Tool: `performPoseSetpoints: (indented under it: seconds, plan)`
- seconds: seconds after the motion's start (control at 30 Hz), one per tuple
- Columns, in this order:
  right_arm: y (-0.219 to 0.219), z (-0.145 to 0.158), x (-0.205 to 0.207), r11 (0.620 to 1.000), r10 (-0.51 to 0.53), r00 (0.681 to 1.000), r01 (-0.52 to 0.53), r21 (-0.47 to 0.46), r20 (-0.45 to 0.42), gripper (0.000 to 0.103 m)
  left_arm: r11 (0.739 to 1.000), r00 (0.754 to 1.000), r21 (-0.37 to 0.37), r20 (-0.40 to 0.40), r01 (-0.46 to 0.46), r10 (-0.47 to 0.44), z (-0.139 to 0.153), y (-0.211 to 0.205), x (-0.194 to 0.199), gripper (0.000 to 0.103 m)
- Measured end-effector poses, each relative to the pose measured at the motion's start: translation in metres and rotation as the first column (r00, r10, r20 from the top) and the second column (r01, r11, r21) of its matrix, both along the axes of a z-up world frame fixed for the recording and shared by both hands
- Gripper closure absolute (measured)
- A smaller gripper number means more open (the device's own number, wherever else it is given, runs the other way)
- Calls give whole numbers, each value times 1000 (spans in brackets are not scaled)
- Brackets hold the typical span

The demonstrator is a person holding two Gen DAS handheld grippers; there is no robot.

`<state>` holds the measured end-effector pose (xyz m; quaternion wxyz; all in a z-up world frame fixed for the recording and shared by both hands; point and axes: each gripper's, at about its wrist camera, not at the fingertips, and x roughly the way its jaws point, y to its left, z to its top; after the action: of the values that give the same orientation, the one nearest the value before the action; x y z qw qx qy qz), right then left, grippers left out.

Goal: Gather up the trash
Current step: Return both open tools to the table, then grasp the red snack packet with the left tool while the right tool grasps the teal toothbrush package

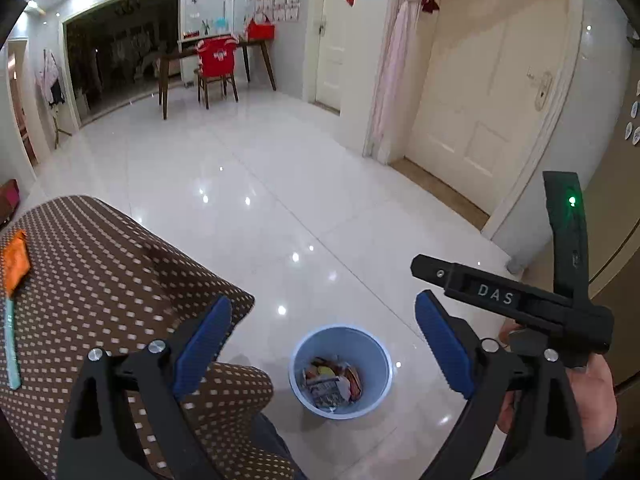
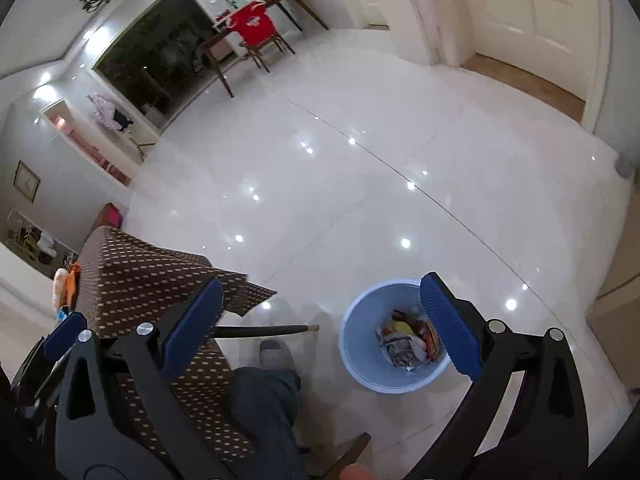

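A light blue trash bin (image 1: 341, 372) stands on the white floor, holding several crumpled wrappers; it also shows in the right wrist view (image 2: 394, 338). My left gripper (image 1: 322, 344) is open and empty, hovering above the bin beside the table corner. My right gripper (image 2: 320, 320) is open and empty, above the floor left of the bin; its body shows in the left wrist view (image 1: 520, 300). An orange wrapper (image 1: 15, 262) and a teal strip (image 1: 11, 344) lie on the brown dotted tablecloth (image 1: 100, 280) at far left.
The table's draped corner hangs near the bin (image 2: 240, 292). A person's leg (image 2: 264, 396) and grey shoe are below. A dark rod (image 2: 264, 330) lies on the floor. A far desk with a red-covered chair (image 1: 216, 68) and closed doors (image 1: 480, 92) stand beyond the tiles.
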<state>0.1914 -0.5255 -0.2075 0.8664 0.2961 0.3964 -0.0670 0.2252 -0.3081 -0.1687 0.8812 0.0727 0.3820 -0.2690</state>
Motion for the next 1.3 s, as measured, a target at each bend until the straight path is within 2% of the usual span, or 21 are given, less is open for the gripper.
performPoseSetpoints:
  seconds: [0.43, 0.67, 0.87, 1.03, 1.17, 1.3]
  plan:
    - [91, 71, 23, 985, 159, 981, -151, -77, 108, 6, 994, 988, -63, 115, -92, 99, 49, 84, -13, 11]
    - [147, 91, 36, 966, 249, 960, -236, -110, 131, 6, 976, 964, -72, 162, -203, 213, 59, 147, -16, 11]
    - [200, 99, 54, 938, 334, 934, -318, -137, 124, 6, 944, 936, -102, 138, -313, 325, 55, 210, -9, 11]
    - [249, 103, 68, 907, 410, 905, -390, -159, 117, 6, 920, 908, -84, 148, -384, 392, 52, 258, -8, 11]
    - [291, 103, 79, 875, 470, 877, -448, -182, 103, 6, 887, 877, -81, 137, -454, 461, 47, 304, -9, 11]
    - [336, 98, 90, 828, 546, 834, -522, -205, 77, 6, 851, 843, -69, 110, -521, 526, 35, 350, -10, 11]
